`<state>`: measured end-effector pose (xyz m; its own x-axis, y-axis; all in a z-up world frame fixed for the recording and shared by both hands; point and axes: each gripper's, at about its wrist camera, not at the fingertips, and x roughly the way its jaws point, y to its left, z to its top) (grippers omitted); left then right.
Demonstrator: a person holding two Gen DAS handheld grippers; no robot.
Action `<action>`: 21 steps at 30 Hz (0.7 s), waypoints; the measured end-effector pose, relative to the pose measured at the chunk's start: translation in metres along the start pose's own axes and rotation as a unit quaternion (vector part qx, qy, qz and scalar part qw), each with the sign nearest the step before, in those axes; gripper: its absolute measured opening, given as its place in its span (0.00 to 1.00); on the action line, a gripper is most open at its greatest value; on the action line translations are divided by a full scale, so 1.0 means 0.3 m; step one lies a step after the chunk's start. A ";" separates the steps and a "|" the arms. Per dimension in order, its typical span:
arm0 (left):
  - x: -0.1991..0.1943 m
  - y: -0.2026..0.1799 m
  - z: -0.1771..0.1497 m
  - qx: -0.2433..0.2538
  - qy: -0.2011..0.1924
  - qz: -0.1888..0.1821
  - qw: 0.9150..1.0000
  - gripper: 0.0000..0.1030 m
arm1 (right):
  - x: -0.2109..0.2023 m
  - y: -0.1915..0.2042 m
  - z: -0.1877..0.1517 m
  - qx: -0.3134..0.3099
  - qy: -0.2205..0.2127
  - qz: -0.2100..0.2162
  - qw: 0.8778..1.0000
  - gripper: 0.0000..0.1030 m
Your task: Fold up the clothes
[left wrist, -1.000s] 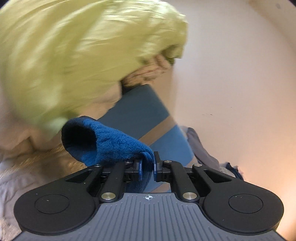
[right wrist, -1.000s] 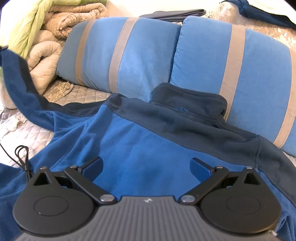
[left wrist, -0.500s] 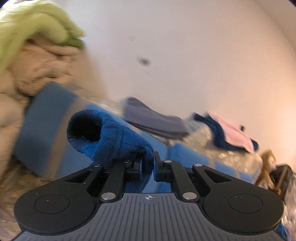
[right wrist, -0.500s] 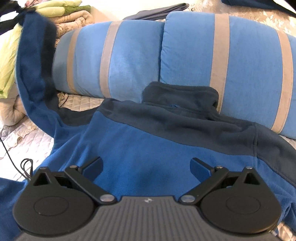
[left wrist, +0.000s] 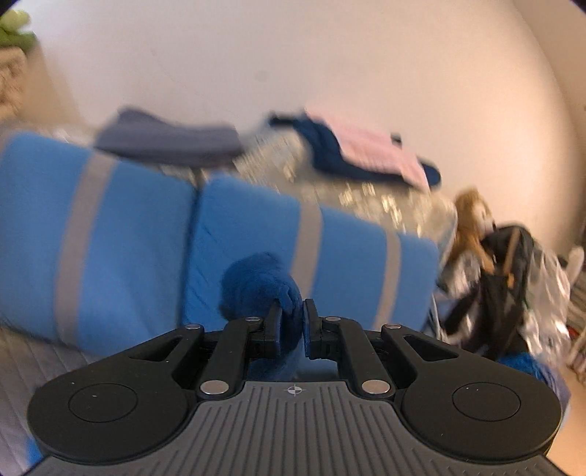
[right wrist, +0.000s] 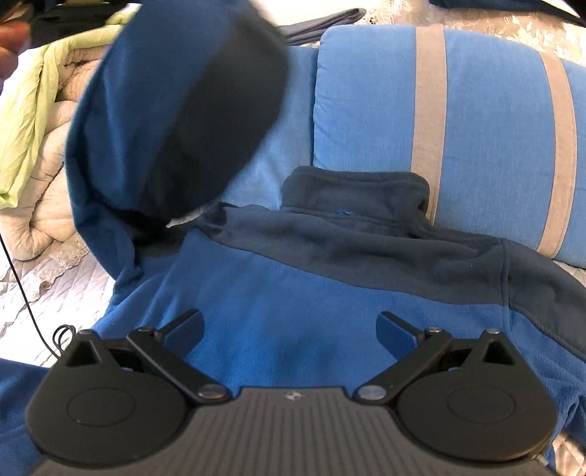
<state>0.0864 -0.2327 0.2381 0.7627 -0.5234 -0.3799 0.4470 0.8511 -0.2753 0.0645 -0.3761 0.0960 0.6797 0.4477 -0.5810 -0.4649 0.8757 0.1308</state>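
Fleece fills most of the right wrist view: the blue fleece jacket (right wrist: 293,311) is lying flat on the quilted bedspread (right wrist: 47,293), its dark collar (right wrist: 355,190) resting just against the striped blue pillows (right wrist: 487,121). Only this view is showing the jacket's body, and only here is the lifted sleeve (right wrist: 175,110) seen from outside, arching up from the shoulder and blurring across the pillows toward the upper left, where a sliver of a hand (right wrist: 11,33) is showing at the frame edge. Beside the pillows, to the left, beige blankets (right wrist: 40,205) are sitting under a pale green sheet (right wrist: 29,121).

From the left wrist view, the sleeve's cuff (left wrist: 260,285) is bunching between the fingers of the left gripper (left wrist: 292,315); the jaws have just been opening, standing slightly apart, with the cuff still between them and the left pad pressing against the fleece. This view alone is taking in what lies beyond the pillows (left wrist: 121,238): a folded grey garment (left wrist: 168,142), a pink and navy pile (left wrist: 366,157) and a dark bag (left wrist: 505,285) past the pillows' right end.

Pointing slightly downward toward the pillows, the left gripper is holding level with their tops. Tilting more steeply down, the right gripper (right wrist: 289,329) is hovering over the jacket's back just short of the collar, jaws spread wide, gripping nothing.
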 end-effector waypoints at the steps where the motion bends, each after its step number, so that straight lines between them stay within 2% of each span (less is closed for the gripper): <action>1: 0.021 -0.029 -0.025 0.013 0.009 -0.002 1.000 0.51 | 0.003 -0.001 0.000 0.001 0.002 -0.001 1.000 1.00; 3: 0.047 -0.083 -0.075 0.049 0.020 -0.007 0.999 0.78 | 0.004 -0.006 -0.001 0.004 0.003 -0.005 1.000 1.00; 5: 0.059 -0.122 -0.110 0.092 0.029 -0.015 0.995 0.78 | 0.004 -0.010 -0.002 0.006 0.004 -0.009 1.000 1.00; 7: 0.061 -0.139 -0.130 0.127 0.047 -0.007 0.991 0.79 | 0.004 -0.016 -0.002 0.009 0.005 -0.012 1.000 1.00; 11: 0.015 -0.105 -0.146 0.168 0.050 0.013 0.984 0.82 | 0.004 -0.025 -0.002 0.013 0.008 -0.021 1.000 1.00; 13: -0.026 -0.060 -0.147 0.171 0.046 0.027 0.984 1.00 | 0.004 -0.027 -0.003 0.013 0.009 -0.027 1.000 1.00; 18: -0.139 0.071 -0.144 0.169 0.058 0.070 0.981 1.00 | -0.001 -0.036 -0.003 0.009 0.012 -0.042 0.999 1.00; 21: -0.201 0.140 -0.147 0.183 0.070 0.097 0.976 1.00 | -0.011 -0.036 -0.001 0.007 0.008 -0.044 0.999 1.00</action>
<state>0.0385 -0.1671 0.2107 0.7904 -0.3291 -0.5167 0.4564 0.8789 0.1384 0.0671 -0.3871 0.0962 0.7082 0.3669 -0.6032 -0.3964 0.9136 0.0903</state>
